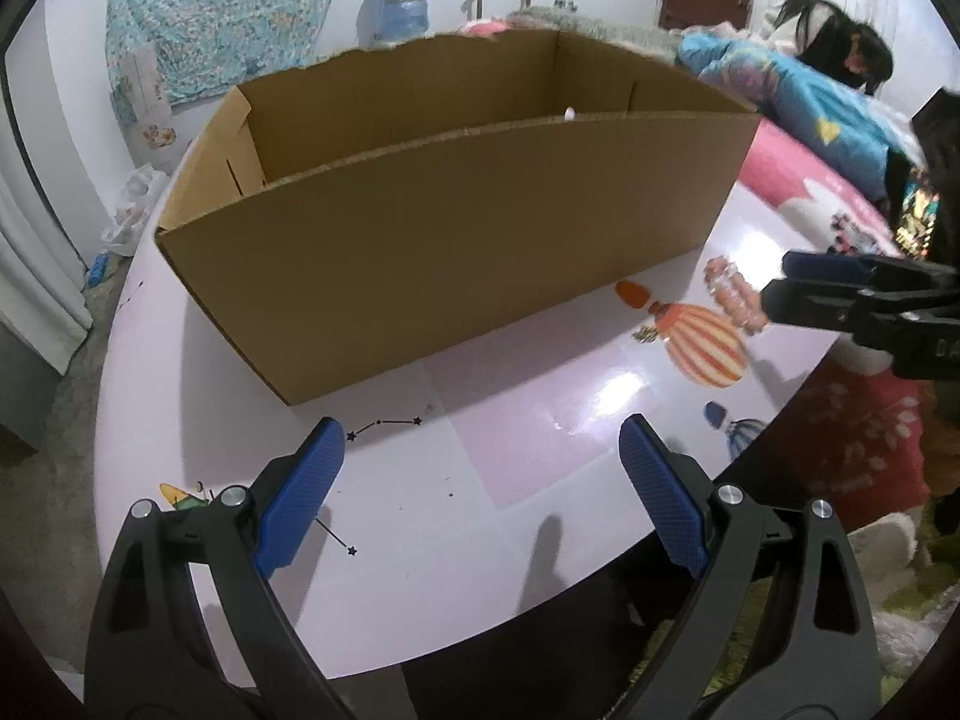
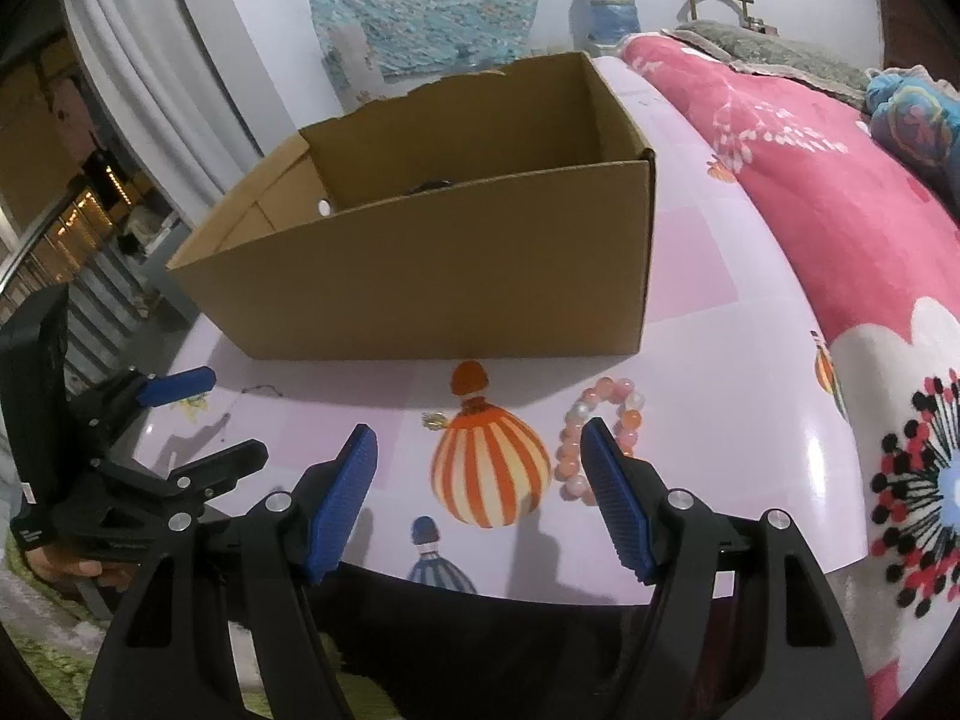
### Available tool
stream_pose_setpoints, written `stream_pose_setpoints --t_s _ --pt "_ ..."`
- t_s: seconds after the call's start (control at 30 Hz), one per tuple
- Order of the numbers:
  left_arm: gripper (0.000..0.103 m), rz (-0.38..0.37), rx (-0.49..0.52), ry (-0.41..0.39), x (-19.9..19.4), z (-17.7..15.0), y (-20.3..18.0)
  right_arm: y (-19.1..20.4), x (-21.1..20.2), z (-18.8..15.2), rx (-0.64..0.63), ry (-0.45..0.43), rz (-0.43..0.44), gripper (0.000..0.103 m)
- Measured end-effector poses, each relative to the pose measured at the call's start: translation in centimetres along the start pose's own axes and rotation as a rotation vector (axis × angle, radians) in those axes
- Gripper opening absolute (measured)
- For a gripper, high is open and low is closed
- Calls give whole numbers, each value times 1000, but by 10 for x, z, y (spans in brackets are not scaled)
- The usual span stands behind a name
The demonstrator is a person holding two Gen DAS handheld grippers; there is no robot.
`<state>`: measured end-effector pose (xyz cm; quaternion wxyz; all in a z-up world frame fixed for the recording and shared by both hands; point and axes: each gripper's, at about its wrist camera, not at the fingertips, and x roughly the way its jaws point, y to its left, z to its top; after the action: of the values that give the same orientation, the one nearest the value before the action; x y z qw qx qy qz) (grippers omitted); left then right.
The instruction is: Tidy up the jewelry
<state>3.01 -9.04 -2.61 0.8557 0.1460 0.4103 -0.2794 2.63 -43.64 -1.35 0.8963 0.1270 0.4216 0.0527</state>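
Note:
A bracelet of pink and orange beads [image 2: 606, 390] lies on the lilac table [image 2: 720, 390], in front of the open cardboard box [image 2: 450, 276]. My right gripper [image 2: 478, 429] is open just above the table; its right finger covers the bracelet's near side, and the beads are not between the pads. A small gold piece [image 2: 433, 420] rests by the printed balloon. In the left wrist view, my left gripper [image 1: 483, 426] hangs open over bare table, the box [image 1: 450, 252] ahead. The bracelet [image 1: 729, 294] and right gripper [image 1: 780, 288] show at the right.
Something dark [image 2: 429, 185] lies in the box. The left gripper [image 2: 231, 414] is at the table's left edge, a hand [image 2: 66, 570] below it. A bed with a pink blanket [image 2: 810, 180] borders the table on the right, and a person [image 1: 840, 42] lies there.

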Motion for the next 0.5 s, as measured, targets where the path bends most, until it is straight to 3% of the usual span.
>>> stream_pose_setpoints --t_s 0.23,0.5 --pt "89 27 -29 120 25 4 0 -6 3 -1 4 0 -37 69" --pt "89 35 -65 188 35 3 1 -13 7 -1 27 15 -77 69"
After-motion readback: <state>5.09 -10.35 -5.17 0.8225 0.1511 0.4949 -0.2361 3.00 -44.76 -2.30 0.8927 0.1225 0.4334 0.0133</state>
